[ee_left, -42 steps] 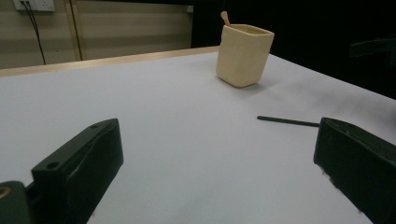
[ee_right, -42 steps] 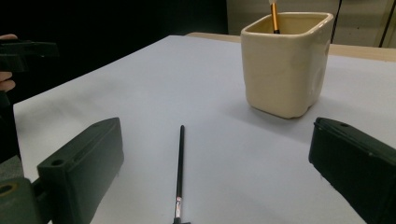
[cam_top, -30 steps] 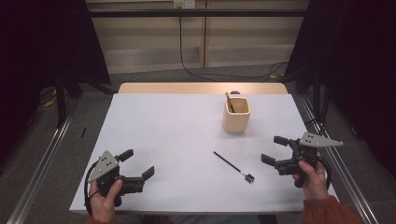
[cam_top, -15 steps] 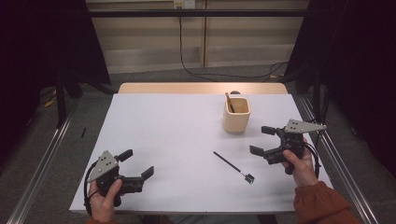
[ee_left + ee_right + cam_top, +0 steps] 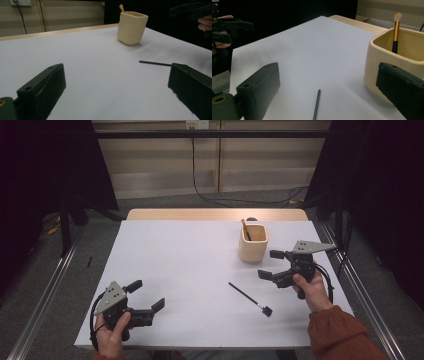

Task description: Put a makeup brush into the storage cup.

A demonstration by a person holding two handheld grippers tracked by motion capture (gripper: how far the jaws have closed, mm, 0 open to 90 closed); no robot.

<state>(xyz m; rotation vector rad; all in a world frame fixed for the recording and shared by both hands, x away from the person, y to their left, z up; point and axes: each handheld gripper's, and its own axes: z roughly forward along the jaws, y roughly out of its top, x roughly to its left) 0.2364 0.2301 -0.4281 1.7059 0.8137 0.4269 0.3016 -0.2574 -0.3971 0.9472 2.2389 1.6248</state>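
On table (image 5: 175,270) | brush (image 5: 248,298): thin black handle, lying flat

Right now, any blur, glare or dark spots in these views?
High view: sharp, table evenly lit, surroundings dark. Left gripper view: near fingers soft, cup fairly sharp. Right gripper view: fingers soft, cup and brush clear, background black. No glare.

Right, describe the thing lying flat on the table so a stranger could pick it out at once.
Start at the white table and find the cream cup near its far right. Just in front of the cup, toward the person, lies a thin black brush. Unlike the gold-handled brush standing in the cup, it lies flat and is all black.
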